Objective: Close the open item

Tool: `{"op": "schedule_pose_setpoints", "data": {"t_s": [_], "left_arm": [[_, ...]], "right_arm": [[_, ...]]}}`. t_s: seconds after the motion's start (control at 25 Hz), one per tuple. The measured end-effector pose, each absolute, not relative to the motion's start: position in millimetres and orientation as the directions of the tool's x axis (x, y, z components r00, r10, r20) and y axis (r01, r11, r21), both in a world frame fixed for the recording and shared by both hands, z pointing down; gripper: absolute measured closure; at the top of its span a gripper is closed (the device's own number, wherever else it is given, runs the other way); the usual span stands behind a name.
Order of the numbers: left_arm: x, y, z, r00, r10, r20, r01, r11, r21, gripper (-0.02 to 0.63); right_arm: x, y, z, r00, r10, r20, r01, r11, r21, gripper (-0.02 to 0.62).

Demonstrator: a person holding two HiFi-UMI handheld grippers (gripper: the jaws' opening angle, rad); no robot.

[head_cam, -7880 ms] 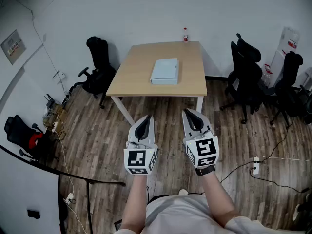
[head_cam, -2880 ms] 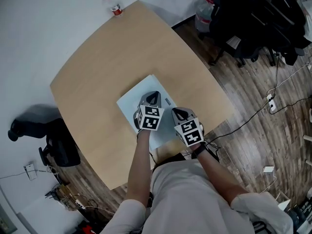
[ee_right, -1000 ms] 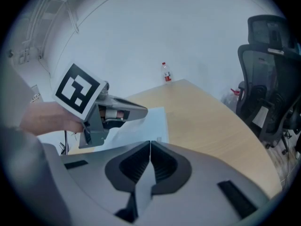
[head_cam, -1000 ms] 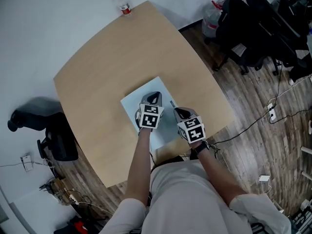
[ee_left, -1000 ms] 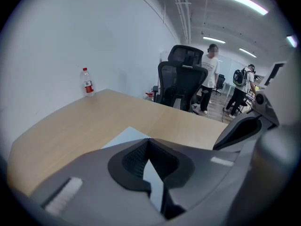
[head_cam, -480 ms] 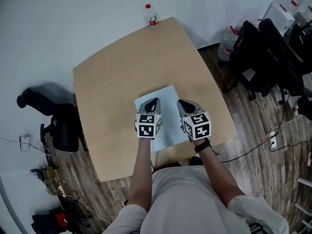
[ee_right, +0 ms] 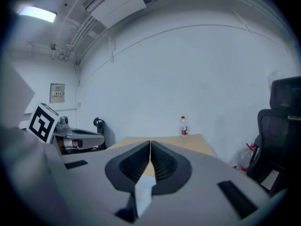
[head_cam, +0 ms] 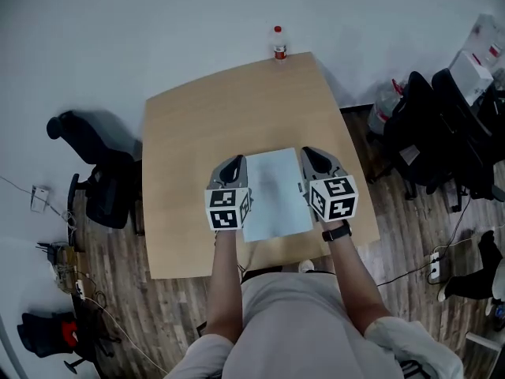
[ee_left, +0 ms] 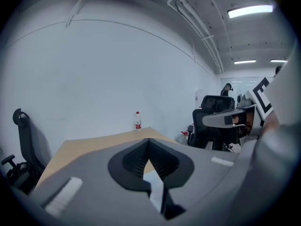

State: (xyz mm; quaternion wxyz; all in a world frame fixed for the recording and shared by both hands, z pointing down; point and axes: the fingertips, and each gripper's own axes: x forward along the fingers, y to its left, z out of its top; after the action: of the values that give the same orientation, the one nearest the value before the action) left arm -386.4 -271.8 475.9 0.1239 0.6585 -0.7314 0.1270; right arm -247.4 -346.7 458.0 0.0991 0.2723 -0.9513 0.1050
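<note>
**Both grippers flank one flat item on the table**

Head view: you have one wooden table [head_cam: 197, 125]. One pale blue item [head_cam: 272, 192] lies flat on its near half. One bottle [head_cam: 278, 43] stands upright at the far edge. There is one black chair [head_cam: 99, 188] to the left of the table, and at least two more chairs [head_cam: 442, 125] are grouped to the right. Your left gripper [head_cam: 233, 164] sits just beside the item's left edge, and your right gripper [head_cam: 312, 156] sits just beside its right edge, so the item lies between them. Both your forearms reach straight forward, roughly parallel, with the marker cubes turned up toward you. There is one watch [head_cam: 337, 231] on your right wrist.

Left gripper view: your jaws are closed, tips meeting, with nothing between them. The gripper points level across the table toward the bottle [ee_left: 137, 121]. A sliver of the pale blue item shows below the tips, and your other gripper shows at the right.

Right gripper view: the jaws are pressed together here too, with only a hairline seam and nothing held. They aim along the table at the bottle [ee_right: 183, 125].
</note>
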Motion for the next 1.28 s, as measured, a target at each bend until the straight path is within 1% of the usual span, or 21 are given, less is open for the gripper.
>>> {"op": "schedule_pose_setpoints", "data": {"t_s": [0.36,0.6,0.92,1.28], "left_arm": [[-396,-230,403,-0.232,-0.956,0.181,-0.973,0.226,-0.055,0.598],[-395,-211,373,-0.304,-0.946,0.113,-0.953,0.3,-0.051,0.598],[-379,-208,368,-0.302,-0.948,0.102,-0.953,0.298,-0.052,0.598],[-369,-214,375,-0.286,-0.952,0.112,-0.958,0.282,-0.053,0.597]], "right_arm": [[-240,-331,385,-0.865,-0.49,0.106,-0.499,0.862,-0.089,0.581],[-231,-322,363,-0.87,-0.488,0.074,-0.49,0.872,-0.015,0.581],[-217,-319,351,-0.87,-0.492,0.044,-0.492,0.871,0.011,0.581],[-211,-316,359,-0.873,-0.485,0.053,-0.485,0.874,0.001,0.581]]}}
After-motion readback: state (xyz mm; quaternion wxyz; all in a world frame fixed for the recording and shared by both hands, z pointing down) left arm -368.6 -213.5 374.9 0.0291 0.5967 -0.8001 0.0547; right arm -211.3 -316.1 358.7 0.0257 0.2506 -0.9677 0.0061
